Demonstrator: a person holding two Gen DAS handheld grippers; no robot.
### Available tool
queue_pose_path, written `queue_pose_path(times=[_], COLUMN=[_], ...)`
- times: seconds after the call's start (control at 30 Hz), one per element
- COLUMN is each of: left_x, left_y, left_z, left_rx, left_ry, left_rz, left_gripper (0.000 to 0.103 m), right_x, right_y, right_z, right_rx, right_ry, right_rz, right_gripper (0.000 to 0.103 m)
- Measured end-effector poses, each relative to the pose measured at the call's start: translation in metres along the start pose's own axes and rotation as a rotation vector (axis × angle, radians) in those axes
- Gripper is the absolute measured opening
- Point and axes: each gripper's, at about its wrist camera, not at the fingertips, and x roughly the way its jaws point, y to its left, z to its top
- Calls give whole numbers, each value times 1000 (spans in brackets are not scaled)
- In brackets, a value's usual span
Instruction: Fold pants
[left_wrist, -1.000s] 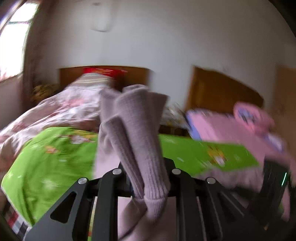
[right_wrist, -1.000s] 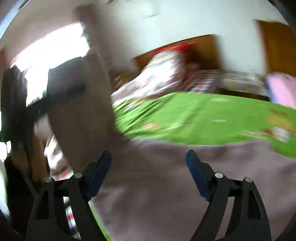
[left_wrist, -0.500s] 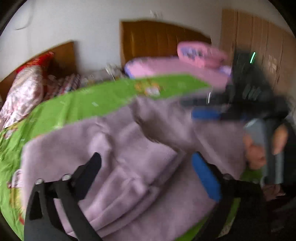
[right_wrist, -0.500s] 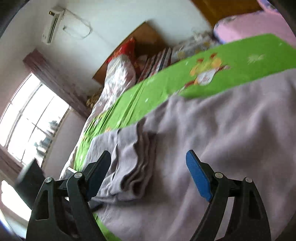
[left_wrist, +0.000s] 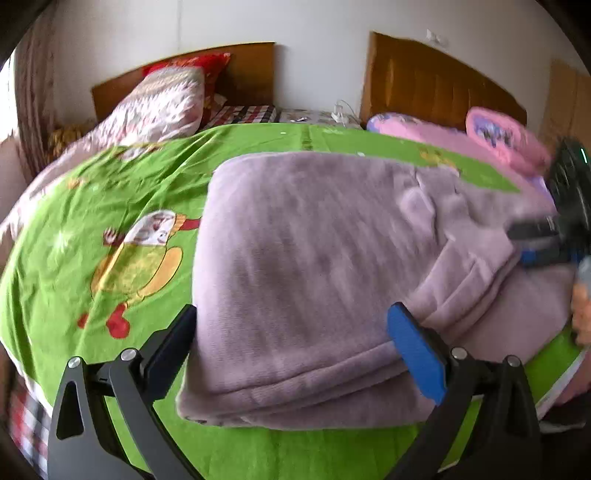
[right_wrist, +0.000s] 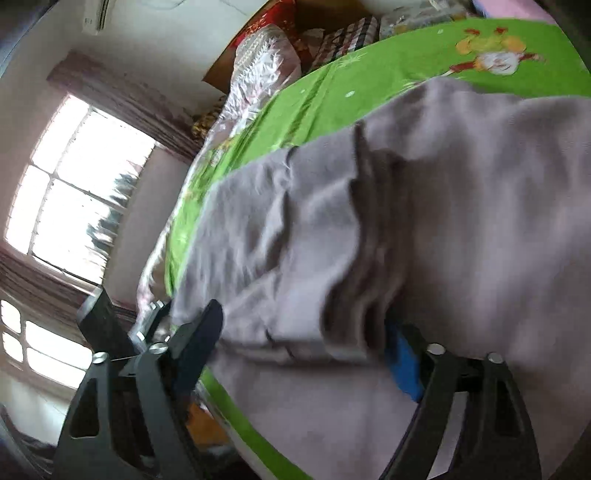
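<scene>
Left wrist view: my left tongs (left_wrist: 291, 343) gape wide over folded mauve pants (left_wrist: 314, 266), gripping nothing. Right tongs (right_wrist: 306, 339) closing around a bunched fold, pads not visibly pressing. Pants lie on green bed sheet (left_wrist: 74, 221), pillows (left_wrist: 162, 99) beyond.

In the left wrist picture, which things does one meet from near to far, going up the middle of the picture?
Folded lilac pants → bare green bedsheet → checked cloth → wooden headboard → white wall.
</scene>
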Motion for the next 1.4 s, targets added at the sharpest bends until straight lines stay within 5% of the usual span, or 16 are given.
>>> queue_pose_path(times=[0.17, 0.27, 0.77, 0.9, 1.03, 1.13, 1.33, 1.4], left_x=[3, 1, -1, -18, -51, -42, -24, -12], left_y=[14, 17, 11, 7, -9, -24, -7, -2], left_z=[-5, -6, -5, -3, -6, -19, -21, -14], left_rx=[-17, -31, -38, -26, 48, 122, -36, -15], left_ry=[0, 3, 32, -5, -67, -26, -20, -6], left_rz=[-17, -8, 39, 84, -1, 95, 187, 288], left_gripper=[101, 101, 102, 101, 101, 101, 101, 101], right_x=[15, 18, 11, 5, -13, -24, -27, -30], right_y=[1, -4, -2, 17, 63, 109, 186, 202], right_z=[15, 12, 9, 12, 29, 45, 60, 63], right_rx=[-14, -21, -23, -76, -180, -272, -428, -463], right_ry=[-20, -34, -63, -98, -174, -228, -252, -260], right_rz=[-87, -78, -90, -106, -79, -26, 54, 68], right_gripper=[35, 29, 27, 16, 15, 15, 15, 15])
